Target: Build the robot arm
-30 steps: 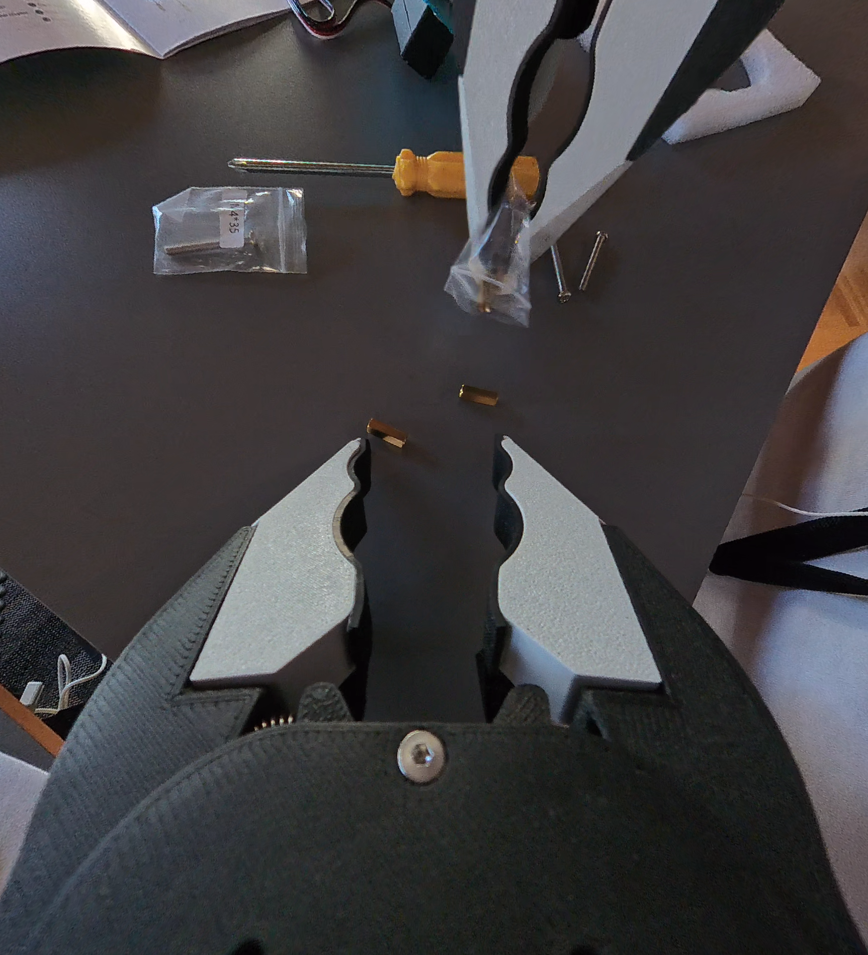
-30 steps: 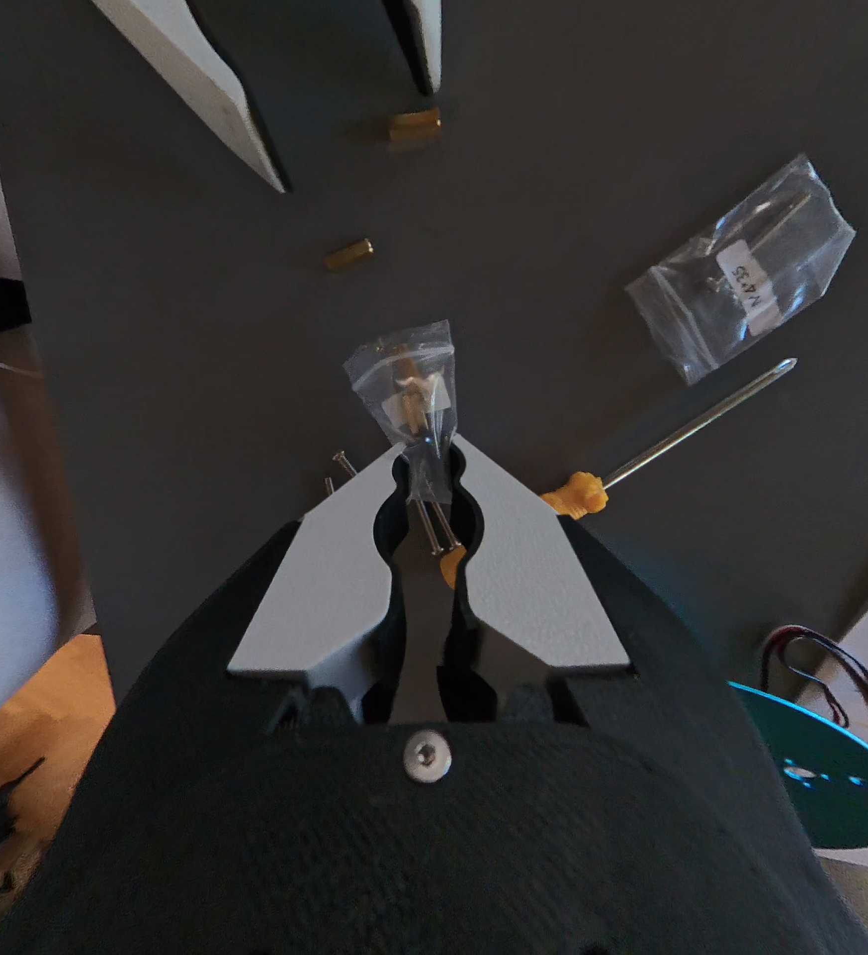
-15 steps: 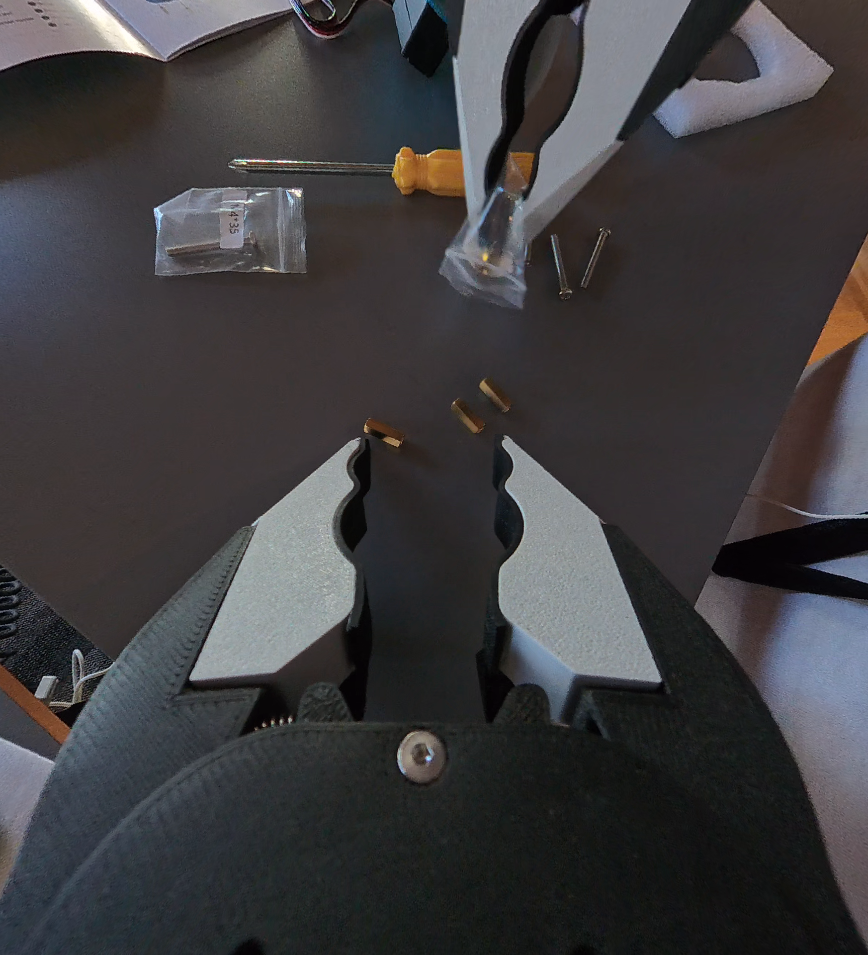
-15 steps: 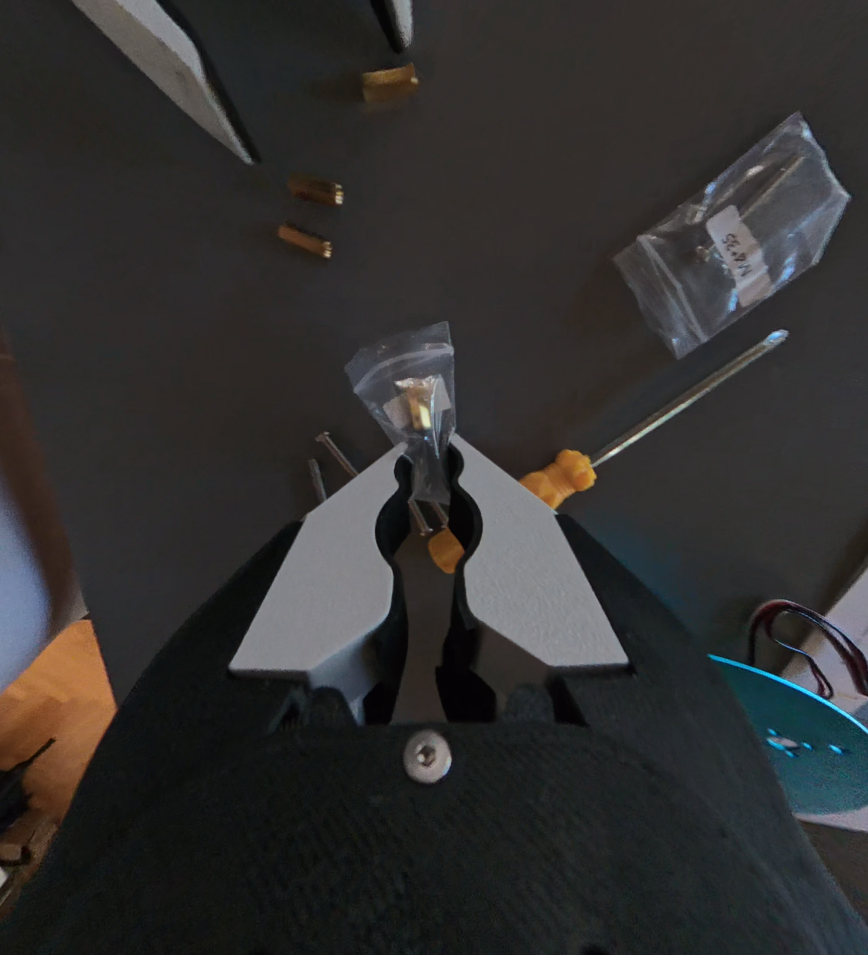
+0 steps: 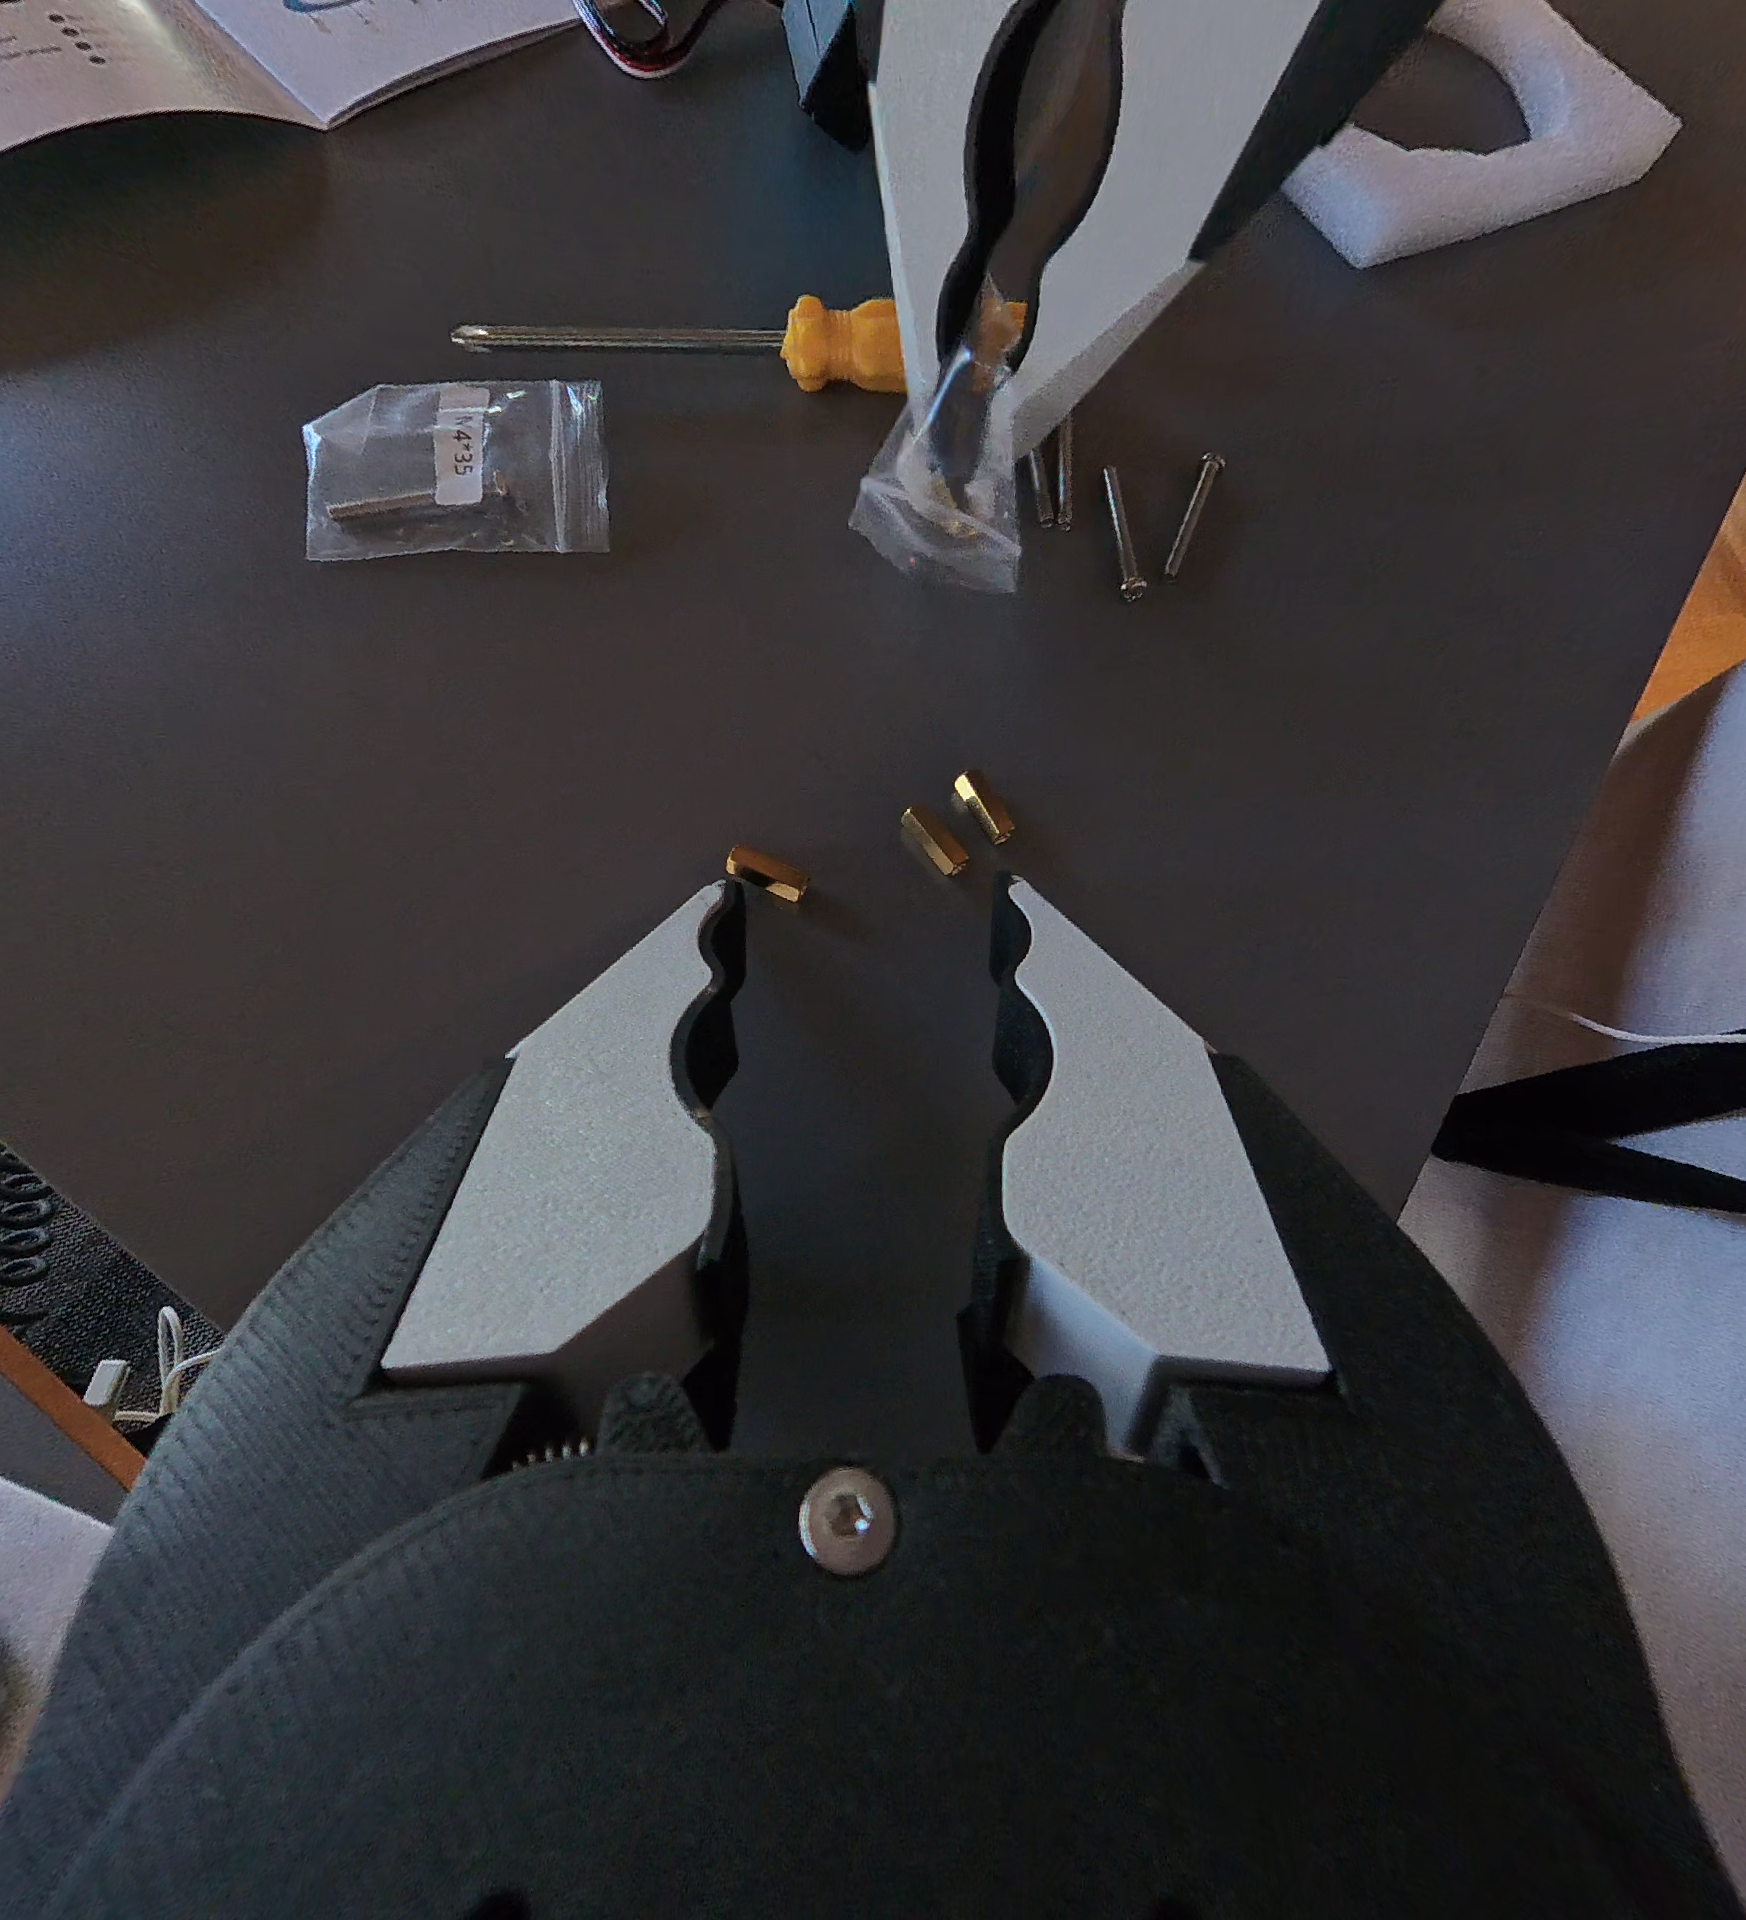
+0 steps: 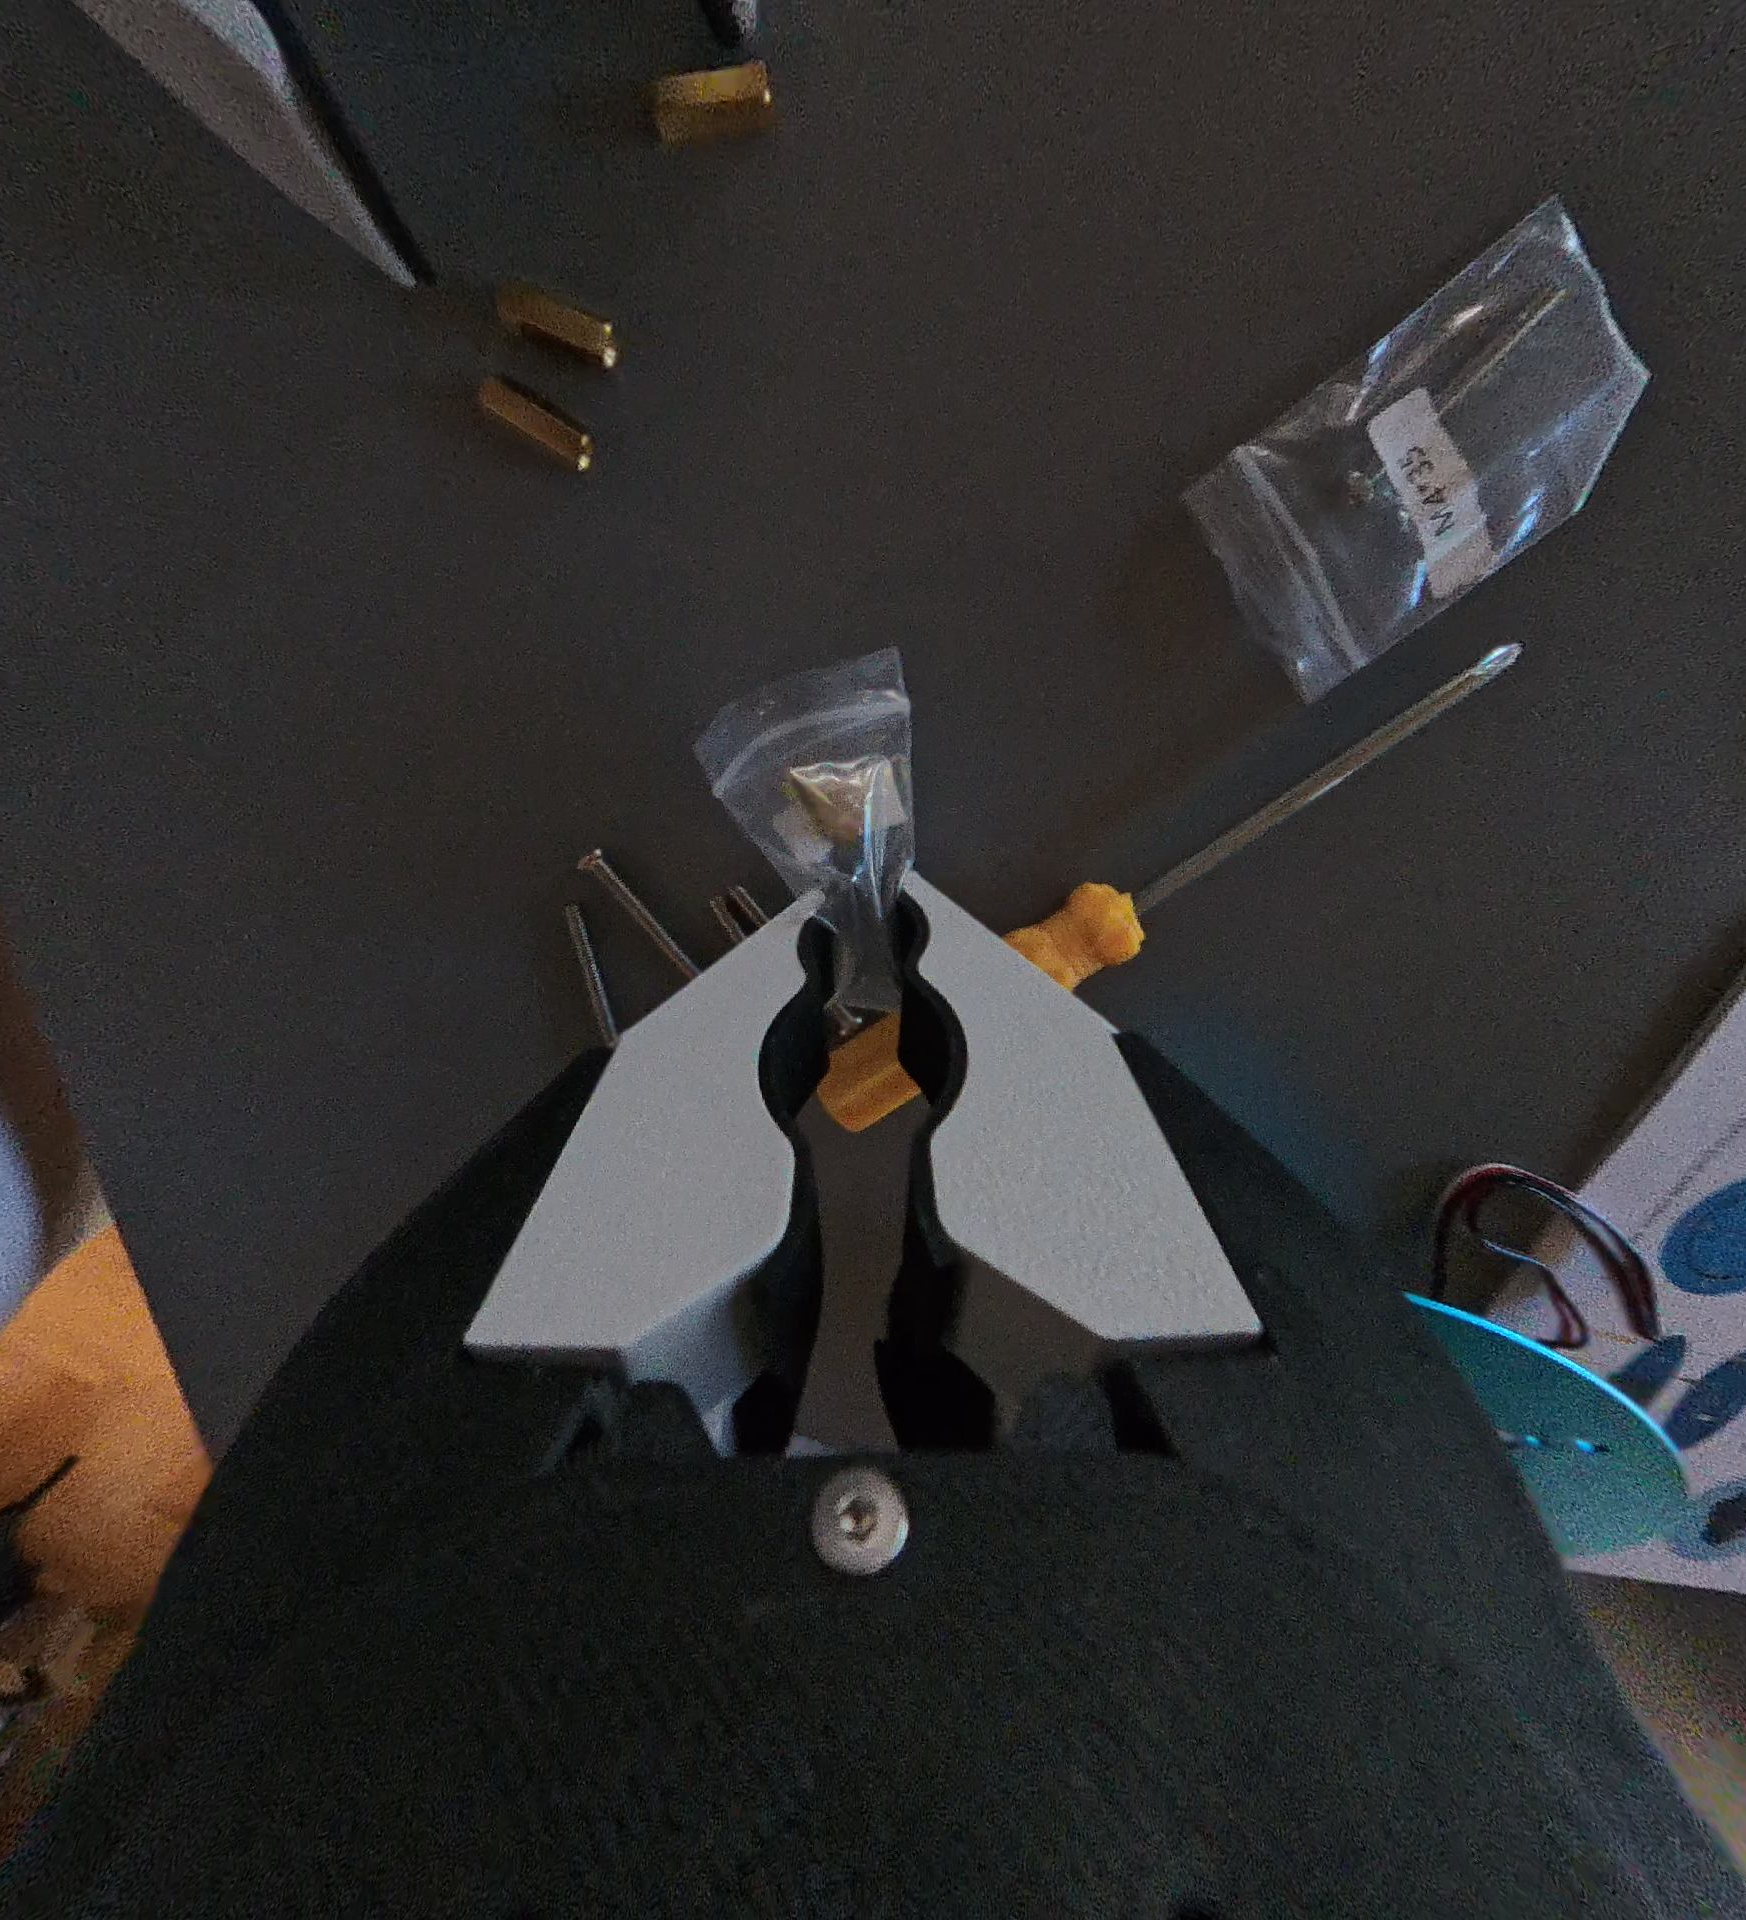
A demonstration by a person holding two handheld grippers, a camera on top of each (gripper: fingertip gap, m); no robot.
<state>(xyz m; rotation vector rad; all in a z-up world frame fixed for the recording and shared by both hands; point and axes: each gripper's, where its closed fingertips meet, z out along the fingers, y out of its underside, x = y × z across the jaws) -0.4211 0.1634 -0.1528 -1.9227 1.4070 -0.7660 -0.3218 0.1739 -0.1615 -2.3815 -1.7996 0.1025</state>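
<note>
Left gripper [image 5: 864,888]: jaws apart, holding nothing, low over the dark grey table [image 5: 225,779]; its left fingertip sits just beside one short brass hex standoff [image 5: 767,873].
Right gripper [image 6: 861,902]: jaws pinched on a small clear plastic bag [image 6: 827,784] hanging from the tips, some hardware inside.
Left view only: white foam piece [image 5: 1492,156], black strap [image 5: 1627,1132].
Right view only: teal disc [image 6: 1544,1423].
Around: two more brass standoffs [image 5: 957,823], loose long steel screws [image 5: 1123,525], yellow-handled screwdriver [image 5: 838,341], labelled clear bag of screws [image 5: 453,470], open paper booklet [image 5: 173,62].
Writing: label present, not copied.
</note>
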